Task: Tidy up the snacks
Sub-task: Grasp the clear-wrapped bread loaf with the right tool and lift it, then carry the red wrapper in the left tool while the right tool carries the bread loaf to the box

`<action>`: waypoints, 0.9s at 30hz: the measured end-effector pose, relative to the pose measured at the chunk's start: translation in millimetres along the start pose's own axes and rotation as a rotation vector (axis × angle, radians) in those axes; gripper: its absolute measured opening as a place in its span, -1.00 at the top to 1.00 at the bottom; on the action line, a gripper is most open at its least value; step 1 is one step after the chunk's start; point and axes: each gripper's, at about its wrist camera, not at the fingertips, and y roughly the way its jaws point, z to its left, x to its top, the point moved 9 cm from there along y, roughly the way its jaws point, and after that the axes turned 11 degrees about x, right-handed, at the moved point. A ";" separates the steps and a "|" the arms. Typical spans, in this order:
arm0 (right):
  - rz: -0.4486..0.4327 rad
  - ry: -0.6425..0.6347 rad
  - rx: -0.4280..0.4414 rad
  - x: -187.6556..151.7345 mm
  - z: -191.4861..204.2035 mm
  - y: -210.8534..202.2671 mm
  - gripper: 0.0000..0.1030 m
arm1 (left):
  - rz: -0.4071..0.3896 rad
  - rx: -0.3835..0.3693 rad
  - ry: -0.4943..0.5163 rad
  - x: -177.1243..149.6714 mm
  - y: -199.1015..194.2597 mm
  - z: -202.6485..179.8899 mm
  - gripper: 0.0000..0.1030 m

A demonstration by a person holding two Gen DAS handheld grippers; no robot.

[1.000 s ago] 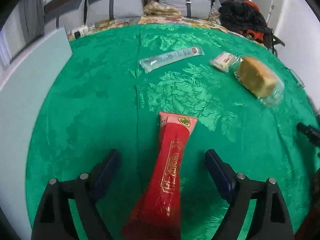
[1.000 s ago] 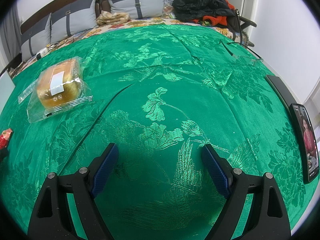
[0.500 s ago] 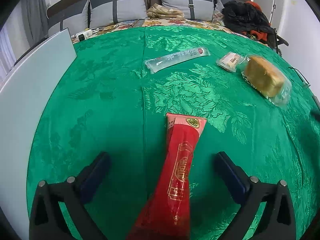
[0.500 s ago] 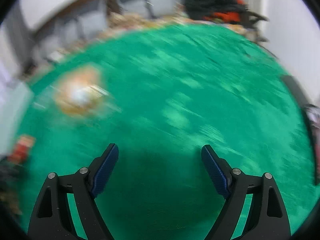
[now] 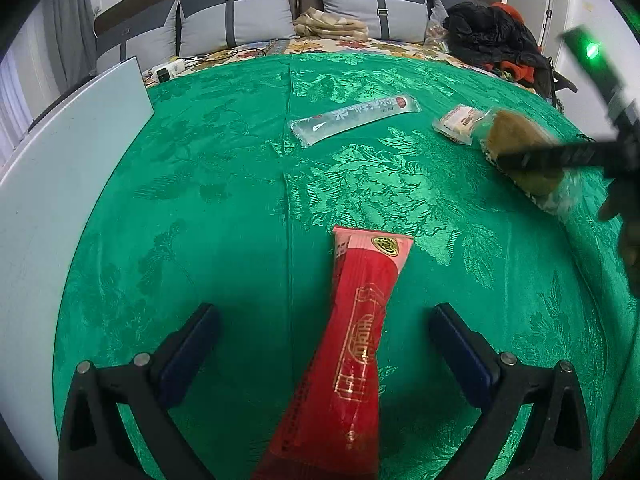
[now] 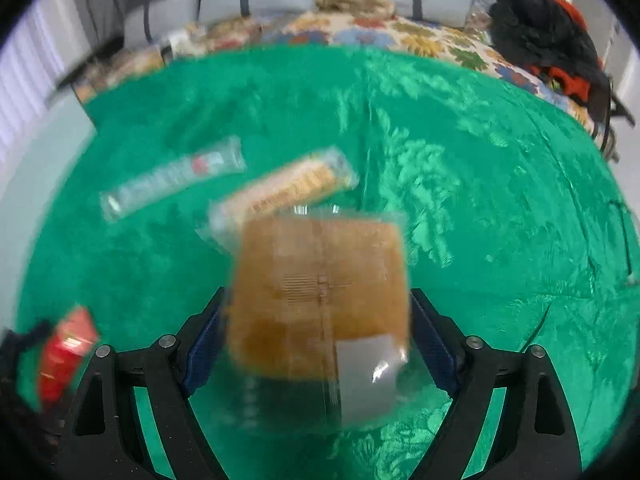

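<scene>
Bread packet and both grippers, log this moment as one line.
left gripper: open over red snack packet | right gripper: open, fingers straddling bread packet | surface: green cloth

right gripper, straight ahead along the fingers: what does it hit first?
The wrapped bread, which already sits between the open fingers of the right gripper. Blur hides any contact. Past it lies the cracker pack.

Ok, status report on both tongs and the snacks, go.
Left tongs open, straddling red snack packet on green cloth. Right tongs open around wrapped bread, not clamped. Small wafer pack right behind it; view blurred.
</scene>
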 end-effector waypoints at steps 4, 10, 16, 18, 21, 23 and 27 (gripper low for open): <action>-0.067 0.021 -0.008 -8.5 -4.3 1.9 -0.59 | -0.001 0.000 -0.001 0.1 -0.5 -0.3 -1.00; -0.155 0.067 0.026 -39.9 -4.9 -36.5 -0.45 | -0.001 0.000 -0.001 0.2 -0.8 0.0 -1.00; -0.189 0.136 0.059 -84.8 -7.6 -74.9 -0.45 | -0.001 0.001 0.000 0.2 -0.7 0.1 -1.00; -0.197 0.163 0.047 -102.4 -7.5 -79.8 -0.46 | -0.001 0.000 0.000 0.2 -0.6 0.2 -1.00; -0.200 0.167 0.031 -118.2 -5.3 -78.5 -0.46 | -0.002 0.001 0.000 0.1 -0.6 0.2 -1.00; -0.193 0.135 0.012 -122.3 -0.5 -73.3 -0.46 | -0.002 0.001 0.000 0.6 -0.8 0.1 -1.00; -0.216 0.107 -0.002 -120.4 3.0 -71.7 -0.50 | -0.002 0.001 -0.001 0.1 -0.4 0.4 -1.00</action>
